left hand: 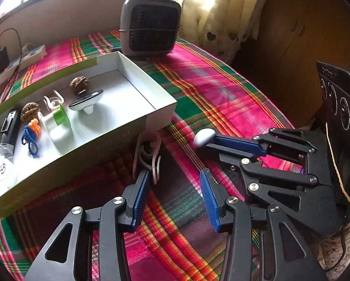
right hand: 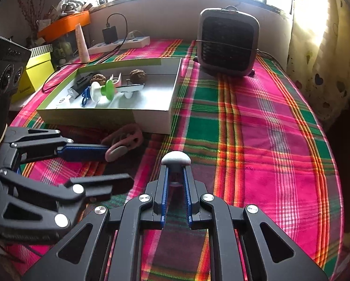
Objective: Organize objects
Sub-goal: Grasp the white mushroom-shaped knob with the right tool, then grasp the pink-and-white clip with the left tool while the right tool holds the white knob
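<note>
A grey mushroom-shaped knob (right hand: pixel 176 158) is clamped by its stem between the blue pads of my right gripper (right hand: pixel 176 167), which is shut on it just above the plaid cloth. In the left wrist view the same knob (left hand: pixel 204 137) shows at the tip of the right gripper (left hand: pixel 212 144). My left gripper (left hand: pixel 175 173) stands open, its left fingertip against a pink looped clip (left hand: pixel 147 149) that lies in front of the box. The shallow white-and-green box (left hand: pixel 161 93) holds two walnuts, a green-and-white spool (left hand: pixel 58 121), a black lighter, a blue cord and a white dish-like piece.
A grey fan heater (right hand: pixel 228 42) stands behind the box, at its far right corner. A white power strip (right hand: pixel 118 43) with a black charger lies at the back left, near a yellow box (right hand: pixel 38 70). The cloth-covered table (right hand: pixel 268 140) curves off at the right, where a curtain hangs.
</note>
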